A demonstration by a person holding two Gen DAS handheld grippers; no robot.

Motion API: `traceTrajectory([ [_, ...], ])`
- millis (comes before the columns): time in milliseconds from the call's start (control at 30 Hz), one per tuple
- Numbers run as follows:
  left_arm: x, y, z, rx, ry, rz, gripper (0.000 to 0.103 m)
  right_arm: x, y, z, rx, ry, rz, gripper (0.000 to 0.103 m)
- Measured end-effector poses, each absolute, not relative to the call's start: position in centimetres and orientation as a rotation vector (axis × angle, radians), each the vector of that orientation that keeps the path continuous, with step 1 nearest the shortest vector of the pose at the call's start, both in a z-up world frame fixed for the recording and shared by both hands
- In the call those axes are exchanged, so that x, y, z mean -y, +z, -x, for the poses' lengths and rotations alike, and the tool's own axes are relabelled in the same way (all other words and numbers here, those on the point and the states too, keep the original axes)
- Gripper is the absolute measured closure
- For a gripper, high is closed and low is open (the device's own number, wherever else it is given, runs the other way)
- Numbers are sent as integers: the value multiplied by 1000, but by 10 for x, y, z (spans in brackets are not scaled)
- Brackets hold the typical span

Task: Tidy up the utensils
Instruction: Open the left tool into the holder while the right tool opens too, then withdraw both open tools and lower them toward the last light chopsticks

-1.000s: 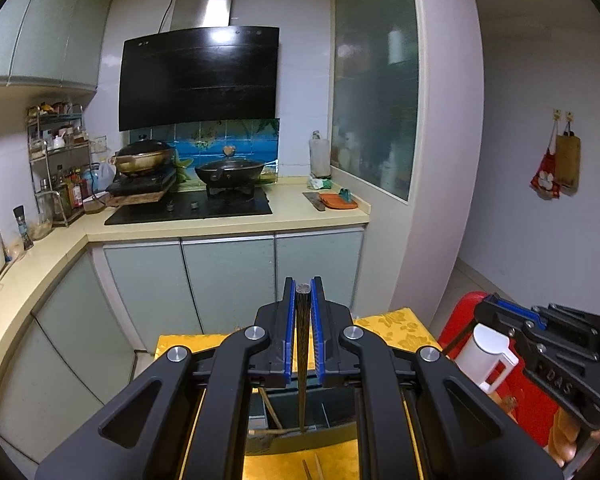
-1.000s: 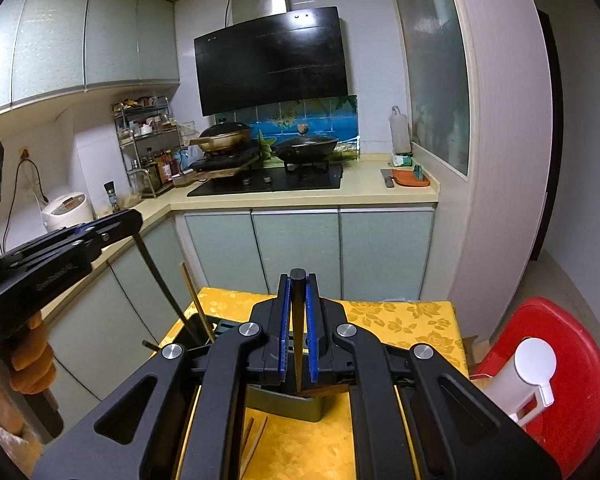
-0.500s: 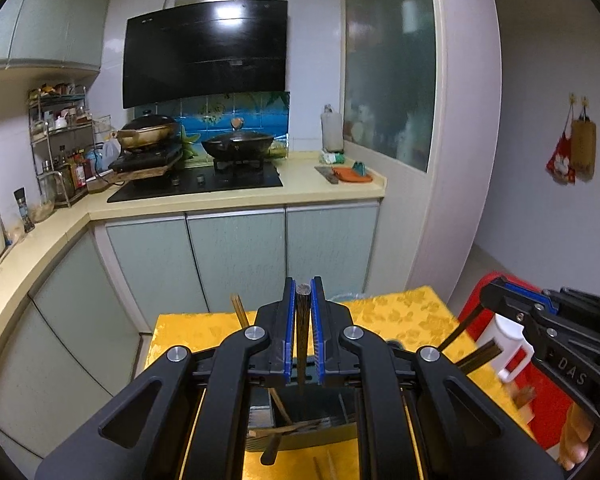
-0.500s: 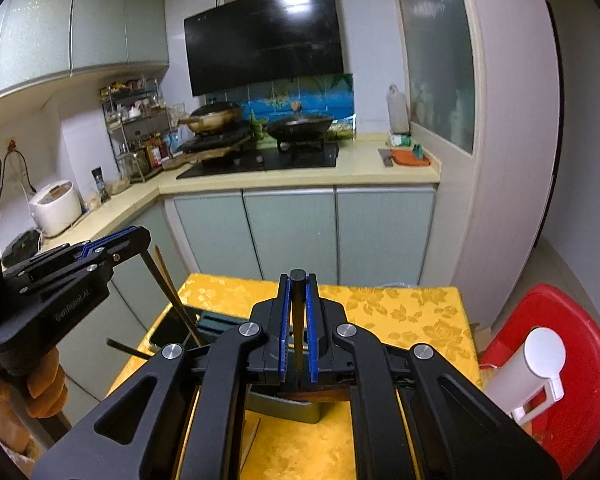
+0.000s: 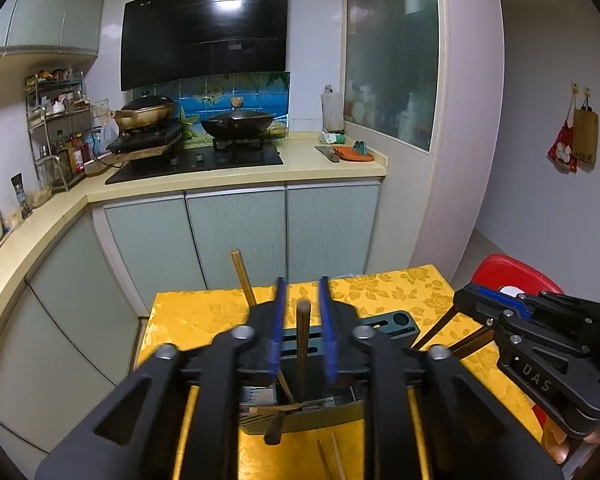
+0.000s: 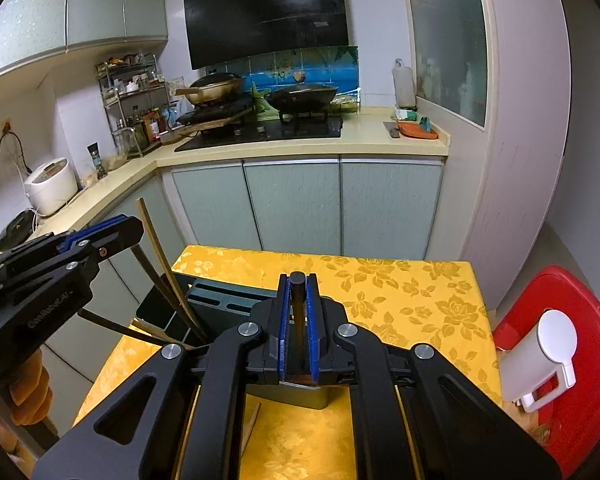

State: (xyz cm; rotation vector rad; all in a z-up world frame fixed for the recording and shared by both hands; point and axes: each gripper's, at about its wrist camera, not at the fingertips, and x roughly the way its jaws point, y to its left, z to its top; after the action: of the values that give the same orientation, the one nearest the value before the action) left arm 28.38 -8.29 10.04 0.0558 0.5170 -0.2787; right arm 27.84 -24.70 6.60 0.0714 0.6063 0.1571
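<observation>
My left tool wide, dark chopstick free between | holder at 6 o'clock on worktop | my right tool grips another chopstick | risk: loose stick tips out (nothing supports it).

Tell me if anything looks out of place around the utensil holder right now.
Yes. One dark chopstick lies crosswise on the utensil holder, its end poking over the front rim rather than standing in a slot. Two more chopsticks lie loose on the yellow tablecloth in front of it.
</observation>
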Motion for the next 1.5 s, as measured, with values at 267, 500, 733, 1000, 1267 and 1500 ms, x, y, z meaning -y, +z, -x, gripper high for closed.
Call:
traceTrajectory([
  [267,68,116,-266,-469,-270,-46,43,254,72,-267,-577,136,-98,55],
  [500,58,120,-249,-440,-239,-69,27,259,84,-247,-532,130,-80,55],
  [733,55,110,-224,-421,-231,-106,22,267,91,-219,-485,127,-54,55],
  [1000,50,83,-190,-417,-224,-133,22,267,75,-179,-422,69,15,55],
  [1267,41,46,-158,-449,-216,-122,21,263,28,-146,-423,28,47,55],
  [1500,35,17,-130,-447,-191,-120,22,257,5,-113,-407,23,41,54],
])
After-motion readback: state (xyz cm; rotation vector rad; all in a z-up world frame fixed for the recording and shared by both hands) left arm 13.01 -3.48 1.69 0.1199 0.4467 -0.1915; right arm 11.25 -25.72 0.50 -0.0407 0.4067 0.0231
